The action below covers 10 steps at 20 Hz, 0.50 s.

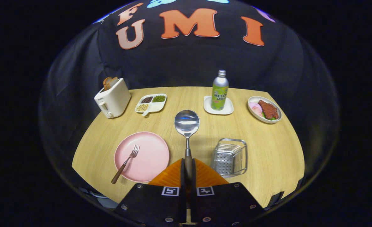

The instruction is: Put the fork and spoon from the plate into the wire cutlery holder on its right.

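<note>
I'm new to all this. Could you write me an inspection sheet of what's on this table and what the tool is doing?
Surface: wooden table, clean.
Job's things: spoon held above the table by its handle; fork on the pink plate; wire cutlery holder right of the plate, nothing in it.
Clutter: toaster with bread, snack tray, bottle on a coaster, dish of food.
Grippers: gripper shut on the spoon.
Cables: nothing seen.
Surroundings: black cloth wall.

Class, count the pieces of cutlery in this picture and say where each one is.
2: the spoon held by its handle in the gripper, and the fork lying on the pink plate.
</note>
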Motion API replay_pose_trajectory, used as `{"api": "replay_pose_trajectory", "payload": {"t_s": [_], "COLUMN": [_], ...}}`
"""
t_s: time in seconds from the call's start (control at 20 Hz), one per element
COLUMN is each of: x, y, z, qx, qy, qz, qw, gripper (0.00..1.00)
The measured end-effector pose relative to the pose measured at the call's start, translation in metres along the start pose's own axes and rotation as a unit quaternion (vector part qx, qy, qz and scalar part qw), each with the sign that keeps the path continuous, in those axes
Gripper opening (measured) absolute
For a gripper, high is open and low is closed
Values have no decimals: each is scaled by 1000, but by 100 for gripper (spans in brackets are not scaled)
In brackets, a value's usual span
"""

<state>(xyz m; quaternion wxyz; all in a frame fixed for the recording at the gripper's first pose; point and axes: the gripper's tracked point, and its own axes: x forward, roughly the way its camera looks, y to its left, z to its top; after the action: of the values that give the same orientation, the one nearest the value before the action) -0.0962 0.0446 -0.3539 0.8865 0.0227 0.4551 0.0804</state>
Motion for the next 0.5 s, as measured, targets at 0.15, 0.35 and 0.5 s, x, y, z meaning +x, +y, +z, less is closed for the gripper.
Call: {"api": "replay_pose_trajectory", "payload": {"t_s": [0.15, 0.35, 0.5], "x": [-7, -14, -8], "y": [-34, -60, -65], "z": [-1, -15, -27], "qx": [10, -5, -33], "qy": [-1, 37, 70], "qz": [-23, -23, -22], "qw": [1000, 999, 997], "gripper": [6, 6, 6]}}
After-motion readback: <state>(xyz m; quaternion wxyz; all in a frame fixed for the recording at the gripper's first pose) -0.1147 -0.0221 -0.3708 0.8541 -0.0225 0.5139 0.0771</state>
